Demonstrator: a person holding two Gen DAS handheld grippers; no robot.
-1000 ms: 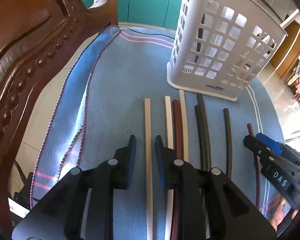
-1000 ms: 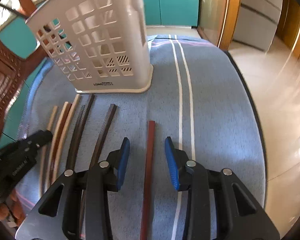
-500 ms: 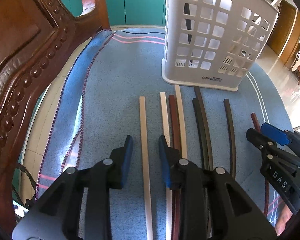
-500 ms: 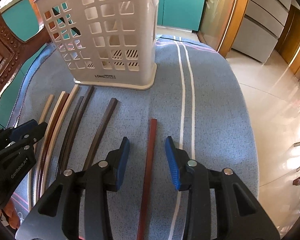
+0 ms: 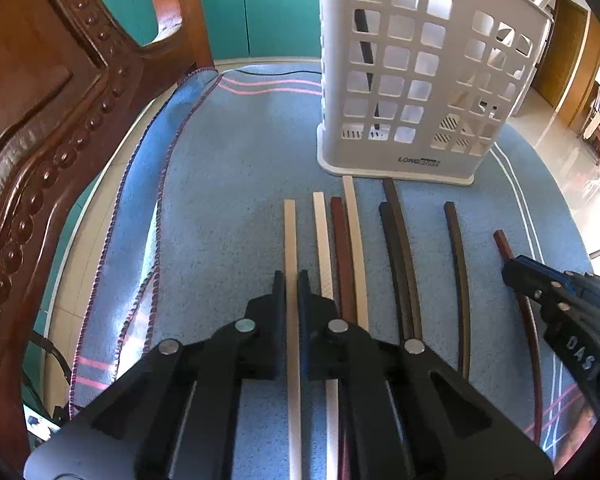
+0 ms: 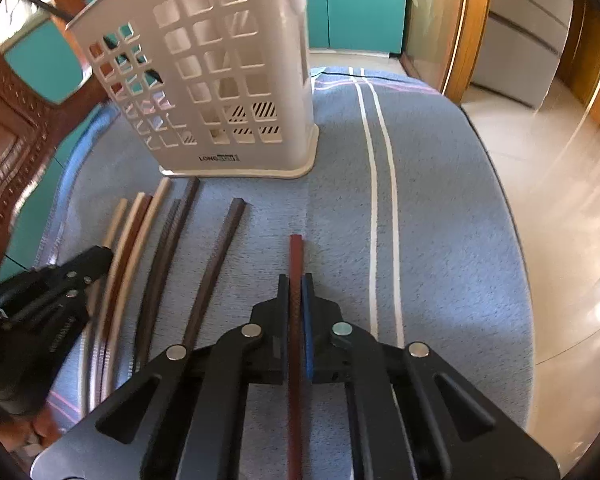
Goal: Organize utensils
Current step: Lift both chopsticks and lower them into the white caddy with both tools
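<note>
Several chopsticks lie side by side on a blue cloth [image 5: 228,184] in front of a white slotted holder [image 5: 420,80]. My left gripper [image 5: 291,280] is shut on the leftmost pale chopstick [image 5: 289,232]. My right gripper [image 6: 296,282] is shut on the reddish-brown chopstick [image 6: 295,256] at the right end of the row; it also shows at the right edge of the left wrist view as right gripper [image 5: 516,268]. Between them lie pale, red-brown and dark chopsticks [image 5: 396,248]. One dark stick [image 5: 366,52] stands inside the holder.
A carved wooden chair back [image 5: 52,128] rises close on the left. The cloth-covered table ends at a rounded rim [image 6: 512,216] on the right, with tiled floor beyond. Teal cabinet doors [image 5: 260,4] stand behind. A black cable [image 5: 268,73] runs along the far table edge.
Both grippers have closed from open: the left one onto the pale chopstick, the right one onto the reddish-brown chopstick. The left gripper rolled slightly.
</note>
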